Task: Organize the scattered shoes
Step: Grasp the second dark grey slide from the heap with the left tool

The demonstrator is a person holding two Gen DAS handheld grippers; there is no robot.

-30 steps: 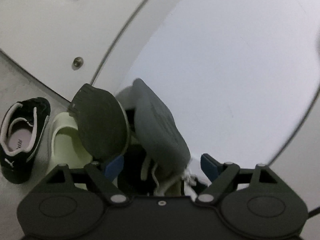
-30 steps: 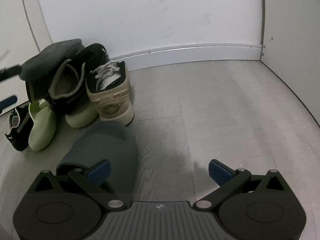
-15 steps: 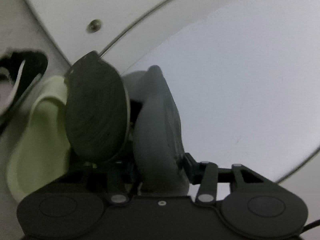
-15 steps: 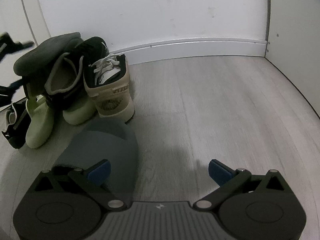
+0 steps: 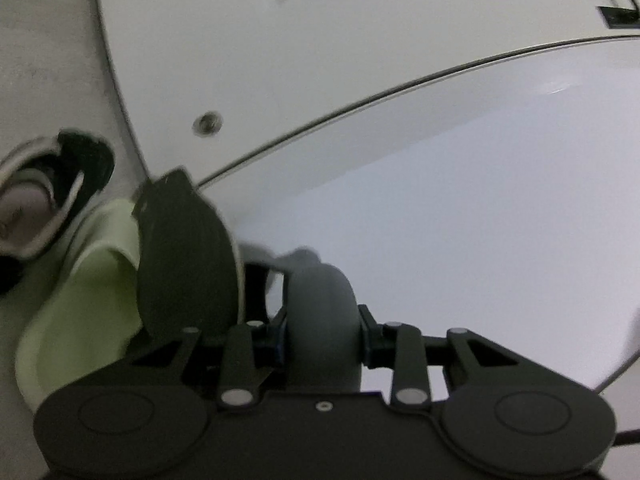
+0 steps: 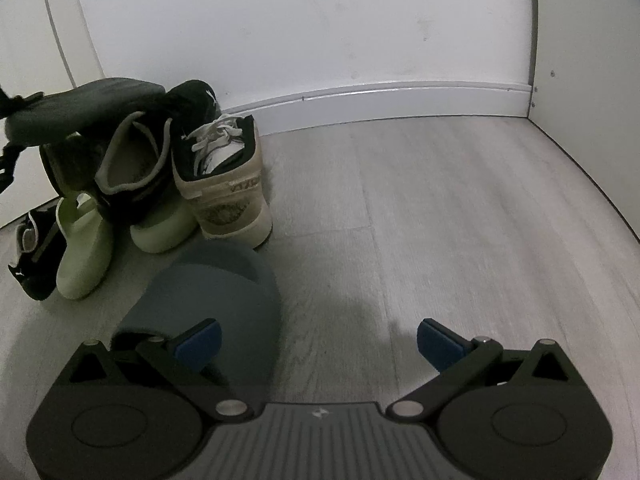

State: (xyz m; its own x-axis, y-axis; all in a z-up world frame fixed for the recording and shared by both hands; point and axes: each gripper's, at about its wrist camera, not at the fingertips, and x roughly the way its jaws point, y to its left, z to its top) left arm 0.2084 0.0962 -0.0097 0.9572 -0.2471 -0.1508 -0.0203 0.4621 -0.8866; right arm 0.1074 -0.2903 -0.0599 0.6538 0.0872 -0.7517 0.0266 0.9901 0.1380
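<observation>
- A grey slipper (image 5: 320,320) is clamped between the closing jaws of the left gripper (image 5: 322,346), the pads pressed on both its sides.
- In the right wrist view the same slipper (image 6: 84,108) is seen raised above the pile of shoes at the left, near the white wall (image 6: 320,28).
- The pile is made up of a beige laced sneaker (image 6: 224,184), a black shoe (image 6: 140,168), two pale green clogs (image 6: 82,248) and a black-and-white sneaker (image 6: 34,264).
- A second grey slipper (image 6: 216,300) is seen lying on the wood-look floor (image 6: 440,220), just in front of the pile.
- The right gripper (image 6: 318,340) is held with jaws spread wide and nothing between them; its left pad overlaps that slipper in the view.
</observation>
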